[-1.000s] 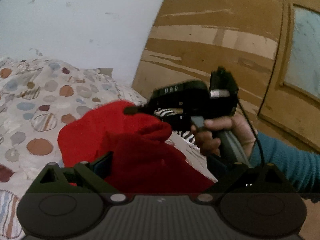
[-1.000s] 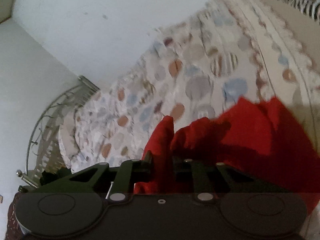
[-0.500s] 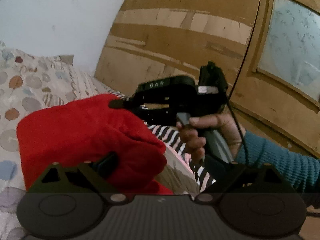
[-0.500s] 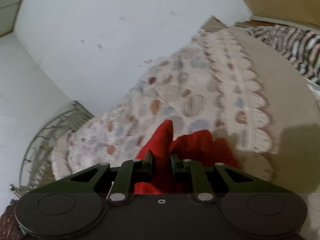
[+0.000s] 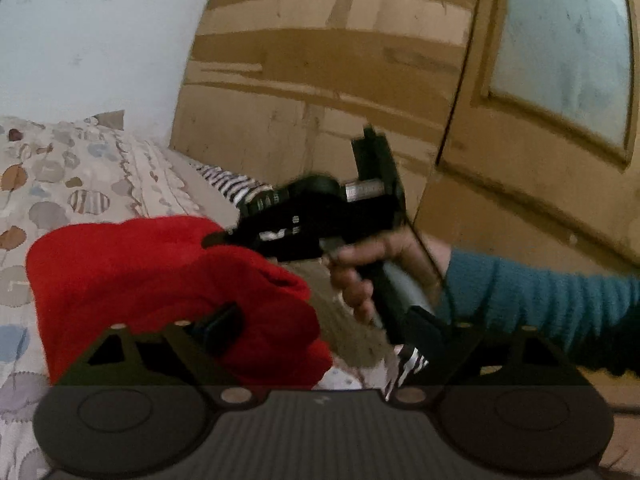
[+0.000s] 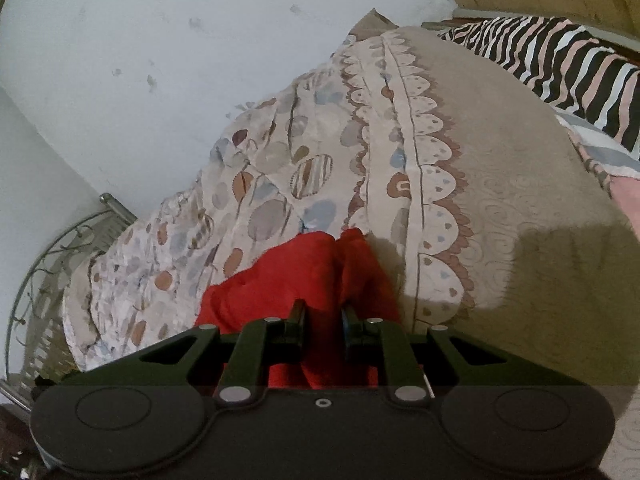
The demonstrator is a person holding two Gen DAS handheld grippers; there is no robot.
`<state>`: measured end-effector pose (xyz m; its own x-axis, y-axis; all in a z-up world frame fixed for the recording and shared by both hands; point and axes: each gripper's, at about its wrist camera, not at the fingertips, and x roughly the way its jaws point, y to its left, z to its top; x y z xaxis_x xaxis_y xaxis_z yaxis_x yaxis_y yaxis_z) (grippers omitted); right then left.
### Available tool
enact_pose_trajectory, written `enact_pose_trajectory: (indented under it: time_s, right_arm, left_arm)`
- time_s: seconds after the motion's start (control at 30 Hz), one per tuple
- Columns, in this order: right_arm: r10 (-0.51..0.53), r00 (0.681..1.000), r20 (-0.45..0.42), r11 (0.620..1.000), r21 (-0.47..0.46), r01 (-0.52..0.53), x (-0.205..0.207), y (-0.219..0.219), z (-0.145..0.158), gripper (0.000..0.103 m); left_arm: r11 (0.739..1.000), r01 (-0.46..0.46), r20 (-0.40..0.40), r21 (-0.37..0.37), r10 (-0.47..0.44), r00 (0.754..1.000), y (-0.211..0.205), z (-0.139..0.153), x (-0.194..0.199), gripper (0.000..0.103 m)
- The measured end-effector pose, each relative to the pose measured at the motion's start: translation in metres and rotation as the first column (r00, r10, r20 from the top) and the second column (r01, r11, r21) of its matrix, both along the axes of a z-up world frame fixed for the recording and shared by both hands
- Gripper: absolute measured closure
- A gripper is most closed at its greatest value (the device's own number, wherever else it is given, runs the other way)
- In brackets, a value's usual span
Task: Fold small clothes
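Folding under way: right gripper (image 6: 323,320) clamped on the red garment (image 5: 160,280), lifted above the bedspread (image 6: 500,200). Left gripper's (image 5: 320,344) grip cannot be told; laying flat and final folds apparently remain.

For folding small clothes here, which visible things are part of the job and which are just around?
In the job:
red garment
right gripper, pinching it
left gripper, one finger in its folds

Just around:
patterned bedspread
zebra-striped cloth
wooden door

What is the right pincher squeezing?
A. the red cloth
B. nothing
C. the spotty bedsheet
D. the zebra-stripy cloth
A: in the right wrist view the right gripper has its two fingers closed on a fold of the red cloth, above the spotty bedsheet.
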<state>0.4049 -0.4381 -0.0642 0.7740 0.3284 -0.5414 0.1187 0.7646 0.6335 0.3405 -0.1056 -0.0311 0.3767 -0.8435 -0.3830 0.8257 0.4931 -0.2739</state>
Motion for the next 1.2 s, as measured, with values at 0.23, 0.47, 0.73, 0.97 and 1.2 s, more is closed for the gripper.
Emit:
enact_pose_trajectory:
  time_s: [0.23, 0.47, 0.73, 0.97, 1.2]
  right_arm:
    - [-0.001, 1.0, 0.001, 1.0, -0.03, 0.001, -0.001, 0.003, -0.001, 0.085]
    - [-0.014, 1.0, 0.004, 0.999, -0.041, 0.015, -0.003, 0.005, -0.002, 0.083]
    - [-0.013, 1.0, 0.001, 0.997, -0.08, 0.013, -0.005, 0.009, 0.003, 0.083]
    - [0.006, 1.0, 0.015, 0.987, -0.159, -0.003, -0.008, 0.014, 0.012, 0.081]
    - [0.001, 0.999, 0.053, 0.97, -0.242, 0.012, -0.031, 0.02, 0.036, 0.041]
  left_arm:
    - [0.989, -0.12, -0.036, -0.09, 0.117, 0.992, 0.048, 0.021, -0.008, 0.003]
    - [0.895, -0.42, -0.216, -0.153, 0.384, 0.898, 0.103, 0.025, 0.008, 0.001]
    - [0.835, -0.543, -0.553, -0.084, 0.415, 0.723, 0.13, -0.015, 0.066, 0.001]
    - [0.872, -0.49, -0.639, -0.016, 0.368, 0.676, 0.109, -0.049, 0.076, 0.0]
    - [0.888, -0.46, -0.595, 0.008, 0.374, 0.711, 0.1, -0.056, 0.064, 0.0]
